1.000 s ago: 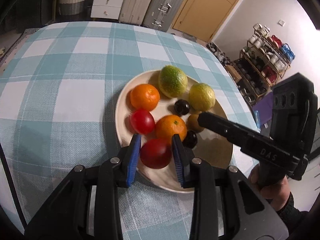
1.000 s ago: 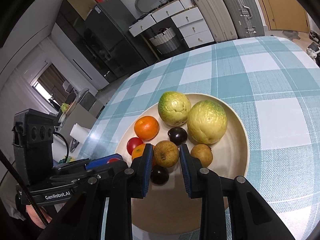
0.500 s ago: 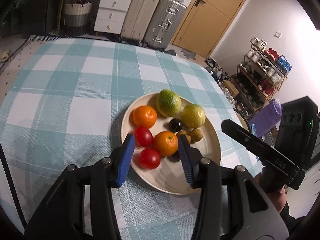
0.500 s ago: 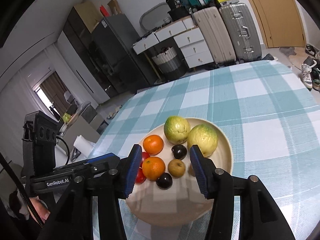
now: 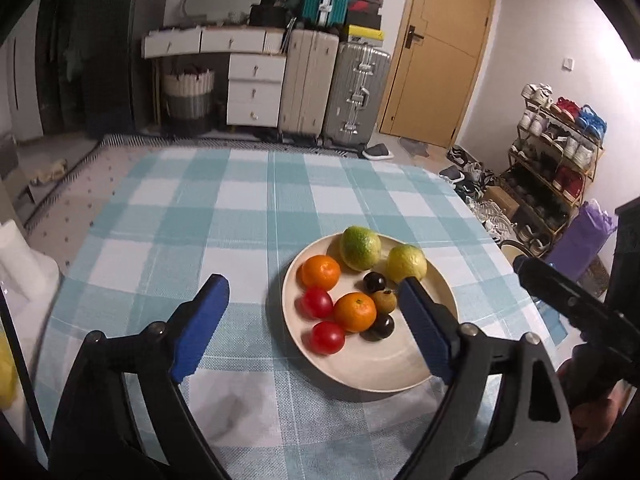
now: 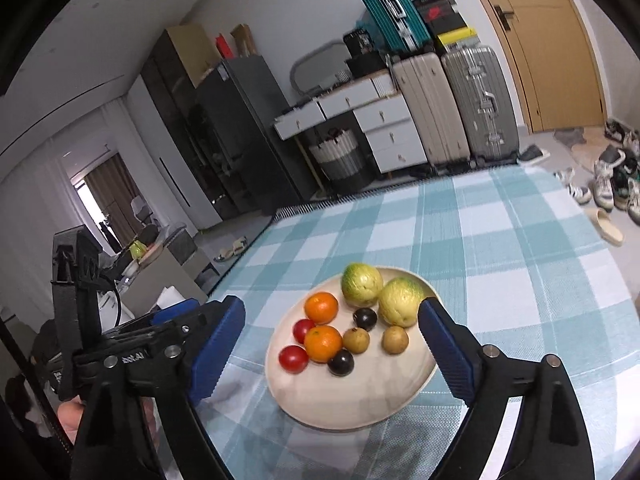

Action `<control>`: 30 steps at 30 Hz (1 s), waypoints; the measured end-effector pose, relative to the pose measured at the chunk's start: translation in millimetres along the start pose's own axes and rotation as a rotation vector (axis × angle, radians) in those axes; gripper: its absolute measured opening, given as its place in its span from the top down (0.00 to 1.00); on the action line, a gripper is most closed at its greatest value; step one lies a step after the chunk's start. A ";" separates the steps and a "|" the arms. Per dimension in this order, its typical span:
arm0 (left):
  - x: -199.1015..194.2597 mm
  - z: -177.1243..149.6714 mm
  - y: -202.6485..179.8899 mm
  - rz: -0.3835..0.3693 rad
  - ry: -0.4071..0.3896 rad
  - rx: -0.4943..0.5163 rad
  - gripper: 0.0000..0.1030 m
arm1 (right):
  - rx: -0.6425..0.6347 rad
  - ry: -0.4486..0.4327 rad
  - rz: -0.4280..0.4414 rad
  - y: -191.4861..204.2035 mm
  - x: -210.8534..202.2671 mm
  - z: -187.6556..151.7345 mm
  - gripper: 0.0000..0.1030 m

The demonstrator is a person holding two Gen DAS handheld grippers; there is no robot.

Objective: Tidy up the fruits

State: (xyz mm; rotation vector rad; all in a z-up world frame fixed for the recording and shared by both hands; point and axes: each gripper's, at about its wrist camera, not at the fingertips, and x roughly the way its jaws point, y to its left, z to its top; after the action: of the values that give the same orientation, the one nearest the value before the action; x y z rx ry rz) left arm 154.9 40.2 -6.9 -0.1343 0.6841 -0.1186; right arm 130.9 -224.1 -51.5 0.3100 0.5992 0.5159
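Landmark: round cream ceramic plate (image 5: 404, 372), resting on a round table under a teal-and-white checked cloth (image 5: 224, 216).

Contents of the plate, all lying on it:
- Two large green-yellow citrus fruits (image 6: 362, 284) at the plate's far rim, side by side, close together.
- Glossy orange mandarin (image 5: 320, 272) at the far left, just beside the greener citrus.
- Second orange mandarin (image 5: 355, 311) near the plate's middle.
- Two small red tomatoes (image 5: 317, 303): one left of the middle mandarin, the other on its near side, towards the near-left rim.
- Two small dark purple round fruits (image 5: 374, 282): one between the citrus pair and the middle mandarin, one on that mandarin's near right.
- Two small tan-brown round fruits (image 6: 356, 340), right of the middle mandarin, apart from each other.

Tools:
- Left gripper (image 5: 316, 320), black with blue pads: jaws spread wide, empty, above the table on the plate's near-left side.
- Right gripper (image 6: 332, 346), same make: jaws spread wide, empty, on the plate's near side.
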 end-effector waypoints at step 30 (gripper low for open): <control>-100.2 -48.7 -21.7 0.112 -0.431 0.101 0.01 | -0.251 -0.270 -0.127 54.6 -82.9 -43.4 0.00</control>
State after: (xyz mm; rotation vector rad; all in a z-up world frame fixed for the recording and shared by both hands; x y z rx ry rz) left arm 45.4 30.1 21.5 -0.0219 0.2540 -0.0140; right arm 26.0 -218.3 -25.0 0.0988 0.2858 0.4130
